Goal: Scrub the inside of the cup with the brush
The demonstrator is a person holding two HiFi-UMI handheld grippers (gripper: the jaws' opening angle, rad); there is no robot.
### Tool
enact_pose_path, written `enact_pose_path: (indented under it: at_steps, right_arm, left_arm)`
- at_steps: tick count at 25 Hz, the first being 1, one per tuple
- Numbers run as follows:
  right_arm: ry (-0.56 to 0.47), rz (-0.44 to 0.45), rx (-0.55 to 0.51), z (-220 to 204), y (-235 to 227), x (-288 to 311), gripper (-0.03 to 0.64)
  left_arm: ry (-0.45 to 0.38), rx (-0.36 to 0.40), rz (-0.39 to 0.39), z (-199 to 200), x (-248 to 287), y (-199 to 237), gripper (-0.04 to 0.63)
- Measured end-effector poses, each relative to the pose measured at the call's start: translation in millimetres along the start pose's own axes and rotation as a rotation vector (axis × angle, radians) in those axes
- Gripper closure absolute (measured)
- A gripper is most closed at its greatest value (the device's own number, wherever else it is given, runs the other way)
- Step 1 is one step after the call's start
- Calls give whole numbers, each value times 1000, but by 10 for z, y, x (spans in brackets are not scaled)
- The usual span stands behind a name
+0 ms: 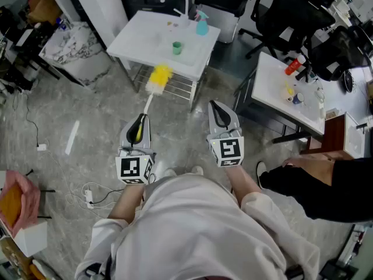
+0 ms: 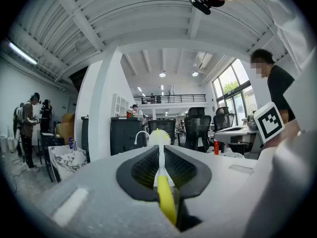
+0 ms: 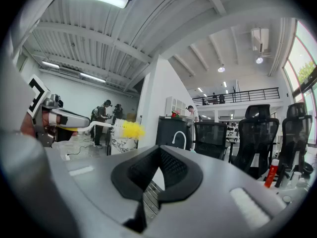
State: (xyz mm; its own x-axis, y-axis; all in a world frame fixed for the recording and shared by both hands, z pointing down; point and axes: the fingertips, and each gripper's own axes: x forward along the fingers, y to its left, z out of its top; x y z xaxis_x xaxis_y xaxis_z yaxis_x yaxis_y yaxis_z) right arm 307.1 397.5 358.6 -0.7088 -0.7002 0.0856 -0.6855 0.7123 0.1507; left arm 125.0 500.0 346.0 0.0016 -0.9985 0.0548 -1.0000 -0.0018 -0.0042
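Cup (image 1: 177,48) sits well ahead of the grippers, contents unclear. Left gripper (image 1: 140,121) clamps the brush (image 1: 157,79), bristles pointing straight ahead; right gripper (image 1: 220,114) closed, empty.

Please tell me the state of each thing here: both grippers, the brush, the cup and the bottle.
Left gripper: shut on the brush handle.
Right gripper: shut, empty.
Brush: held, not yet in the cup.
Cup: upright on the table, untouched.
Bottle: upright on the same table.
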Motion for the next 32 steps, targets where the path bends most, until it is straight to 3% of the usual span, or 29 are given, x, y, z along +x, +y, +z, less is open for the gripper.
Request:
enact_pose_path:
  at_steps: [12, 32]
  right_arm:
    - [13, 8, -2, -65, 44, 67, 617]
    - [43, -19, -18, -81, 496, 517, 615]
  left_arm:
    - [5, -8, 5, -62, 11, 62, 557]
    - [-2, -22, -40, -159, 89, 779, 558]
